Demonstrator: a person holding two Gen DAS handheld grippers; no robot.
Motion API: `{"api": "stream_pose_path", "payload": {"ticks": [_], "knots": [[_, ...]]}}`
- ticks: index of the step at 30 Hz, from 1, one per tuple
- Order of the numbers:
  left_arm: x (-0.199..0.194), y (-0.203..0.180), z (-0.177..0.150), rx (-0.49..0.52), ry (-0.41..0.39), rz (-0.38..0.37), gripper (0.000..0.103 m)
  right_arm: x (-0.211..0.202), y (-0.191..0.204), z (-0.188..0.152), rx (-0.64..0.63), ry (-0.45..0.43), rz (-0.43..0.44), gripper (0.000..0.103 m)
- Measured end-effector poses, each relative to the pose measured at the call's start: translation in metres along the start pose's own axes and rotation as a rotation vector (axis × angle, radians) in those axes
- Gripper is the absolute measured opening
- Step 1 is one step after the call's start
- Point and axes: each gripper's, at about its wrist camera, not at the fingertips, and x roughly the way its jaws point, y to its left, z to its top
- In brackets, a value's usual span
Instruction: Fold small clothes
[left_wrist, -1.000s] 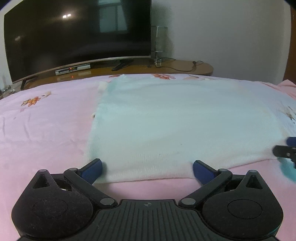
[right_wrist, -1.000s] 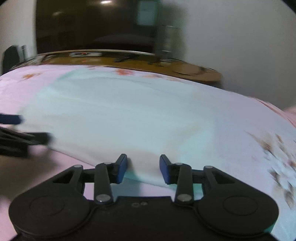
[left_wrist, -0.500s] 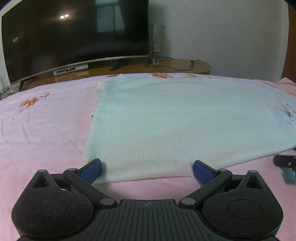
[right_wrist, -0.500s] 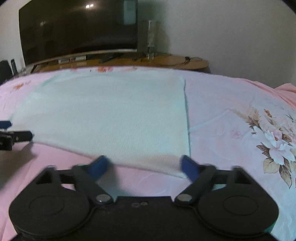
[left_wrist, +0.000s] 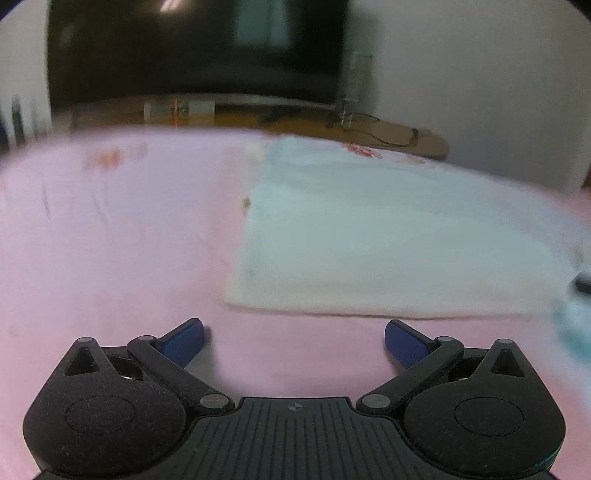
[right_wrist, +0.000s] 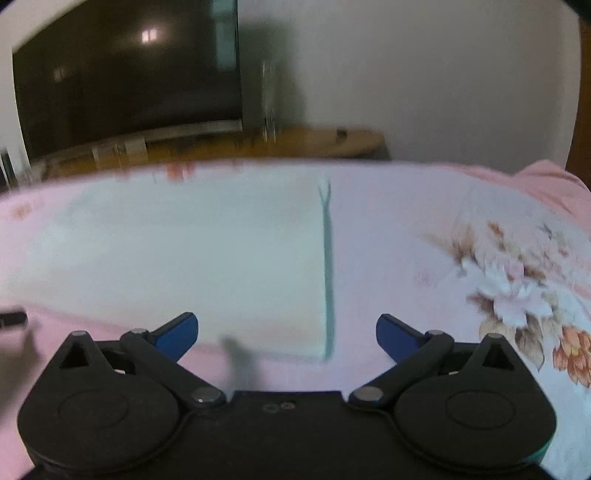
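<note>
A pale mint knitted garment (left_wrist: 388, 236) lies flat, folded into a rectangle, on the pink bed sheet (left_wrist: 110, 240). It also shows in the right wrist view (right_wrist: 184, 258), its right edge running straight toward me. My left gripper (left_wrist: 293, 341) is open and empty, just short of the garment's near left corner. My right gripper (right_wrist: 286, 332) is open and empty, at the garment's near right corner. Both views are motion-blurred.
A large dark TV (left_wrist: 192, 48) stands on a wooden stand (left_wrist: 406, 136) beyond the bed. The sheet has a flower print (right_wrist: 517, 291) at the right. A pink pillow or bedding bulge (right_wrist: 546, 181) lies at the far right.
My right gripper opened and drew back from the garment's near edge. My left gripper pulled back and swung left, so the garment now sits to the right in its view.
</note>
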Motion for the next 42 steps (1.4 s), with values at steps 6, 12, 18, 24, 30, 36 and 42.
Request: {"api": "stream_pose_path", "payload": {"ticks": [6, 12, 18, 24, 30, 36, 42], "knots": [[0.006, 0.033, 0.001, -0.451, 0.010, -0.252, 0.103, 0.032, 0.018, -0.005, -0.084, 0.130, 0.020, 0.075], [0.020, 0.044, -0.014, -0.740, -0.081, -0.309, 0.103, 0.014, 0.017, 0.008, -0.018, 0.005, 0.059, 0.074], [0.034, 0.025, -0.015, -0.849, -0.190, -0.294, 0.103, 0.022, 0.027, 0.025, 0.000, -0.014, 0.125, 0.073], [0.052, 0.019, -0.009, -0.916, -0.252, -0.250, 0.089, 0.034, 0.044, 0.040, -0.033, -0.012, 0.175, 0.069], [0.077, 0.027, -0.006, -0.907, -0.190, -0.207, 0.028, 0.057, 0.059, 0.052, -0.050, 0.013, 0.206, 0.022], [0.089, 0.043, -0.010, -0.898, -0.166, -0.264, 0.007, 0.085, 0.080, 0.061, -0.056, 0.007, 0.275, 0.020], [0.082, 0.044, 0.002, -0.821, -0.190, -0.314, 0.007, 0.110, 0.093, 0.050, -0.056, 0.052, 0.273, 0.013]]}}
